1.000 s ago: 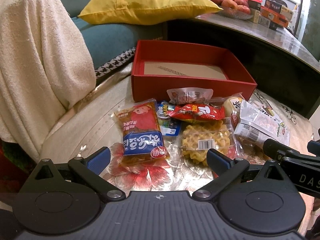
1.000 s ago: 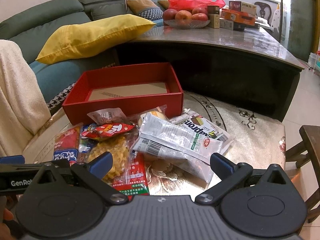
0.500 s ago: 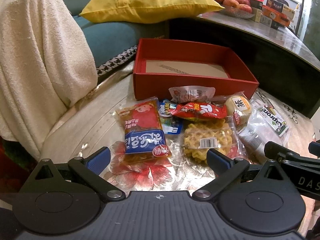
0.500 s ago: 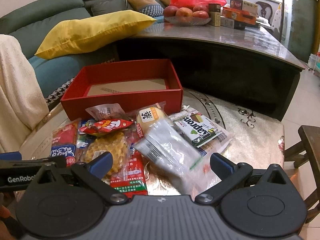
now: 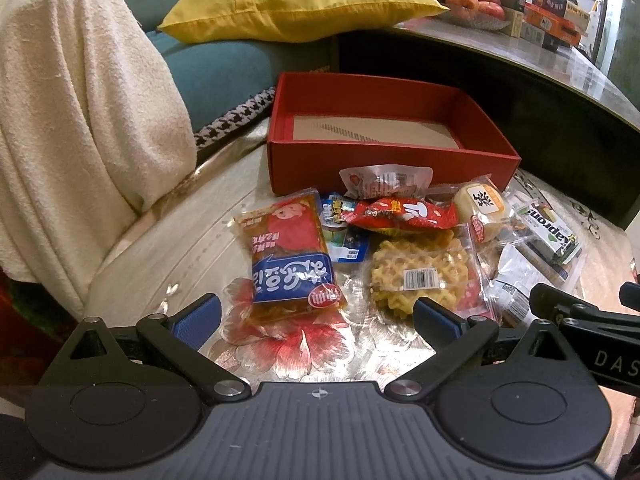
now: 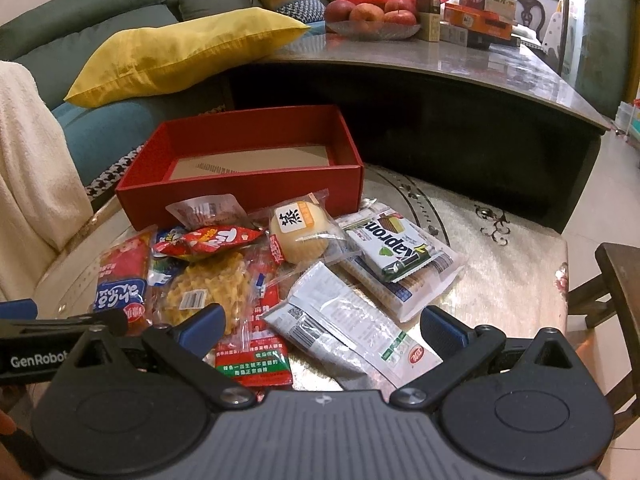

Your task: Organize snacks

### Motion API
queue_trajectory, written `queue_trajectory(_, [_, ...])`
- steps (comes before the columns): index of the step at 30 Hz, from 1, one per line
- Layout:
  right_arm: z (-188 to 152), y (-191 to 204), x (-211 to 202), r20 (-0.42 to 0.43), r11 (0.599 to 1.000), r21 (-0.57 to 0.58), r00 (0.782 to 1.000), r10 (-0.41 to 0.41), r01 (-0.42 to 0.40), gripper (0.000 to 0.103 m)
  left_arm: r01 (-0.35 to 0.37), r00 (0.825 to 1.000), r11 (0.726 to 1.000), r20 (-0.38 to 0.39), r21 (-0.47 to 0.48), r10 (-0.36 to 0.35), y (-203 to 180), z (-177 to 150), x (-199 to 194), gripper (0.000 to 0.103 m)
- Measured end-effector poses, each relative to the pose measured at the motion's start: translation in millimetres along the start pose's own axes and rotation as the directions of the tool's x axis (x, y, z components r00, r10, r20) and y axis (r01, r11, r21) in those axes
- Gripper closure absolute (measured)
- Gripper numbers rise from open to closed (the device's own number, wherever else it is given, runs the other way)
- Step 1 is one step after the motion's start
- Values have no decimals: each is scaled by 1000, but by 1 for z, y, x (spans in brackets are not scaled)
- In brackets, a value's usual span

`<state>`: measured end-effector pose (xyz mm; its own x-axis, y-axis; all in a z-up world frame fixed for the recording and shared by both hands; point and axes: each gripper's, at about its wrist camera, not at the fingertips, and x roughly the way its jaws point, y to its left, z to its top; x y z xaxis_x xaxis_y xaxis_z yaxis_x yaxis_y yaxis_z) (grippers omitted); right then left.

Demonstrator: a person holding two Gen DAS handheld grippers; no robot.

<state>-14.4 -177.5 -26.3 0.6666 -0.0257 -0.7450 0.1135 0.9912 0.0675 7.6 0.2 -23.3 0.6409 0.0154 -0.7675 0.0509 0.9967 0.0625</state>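
An empty red box point(image 5: 384, 120) point(image 6: 248, 184) stands at the back of a low table. Several snack packs lie in front of it: a red-and-blue pack point(image 5: 292, 252), a waffle pack point(image 5: 420, 276) point(image 6: 204, 296), a red crisp bag point(image 5: 400, 214) point(image 6: 208, 240), a round cake point(image 6: 298, 228), a green Kaprom wafer pack point(image 6: 396, 246) and a silver-white pack point(image 6: 348, 328). My left gripper point(image 5: 316, 318) is open and empty, just short of the red-and-blue pack. My right gripper point(image 6: 320, 328) is open, with the silver-white pack lying between its fingers.
A cream towel point(image 5: 76, 112) hangs at the left. A yellow cushion point(image 5: 296, 0) lies on the sofa behind. A dark coffee table point(image 6: 440, 92) carries apples point(image 6: 368, 14) and boxes. A wooden chair point(image 6: 616, 280) stands at the right.
The silver-white pack slid off the Kaprom wafer pack and now lies lower, toward my right gripper. Both grippers stayed open and moved slightly closer to the snacks.
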Motion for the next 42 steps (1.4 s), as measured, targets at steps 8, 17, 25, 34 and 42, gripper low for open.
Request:
queue_trajectory(8, [-1,1,1,-13,1000,-3,1000,-3,3,3,-4,1000,1000,-7,4,4,0,-2,0,0])
queue_trajectory(17, [-1,-1,4,-36,1000,2,999,-1,1,3,-8,1000,1000,-17,12,8,-1,-2,2,0])
queue_trajectory(25, [-3,-2,4,-48,1000,7,999,6,-6,3,-4,1000,1000,-27,19,4,-3,-3,3,0])
queue_trajectory(34, [-7,-33,12,-84,997,83,996,5,2,3,24,997,999,-67,29,-22,-6,-1,13,0])
queue_trajectory(42, [-3,-26,36,-166,988,-115,983,80,-100,3,63,993,998,-105,30,-60,-6,0,20,0])
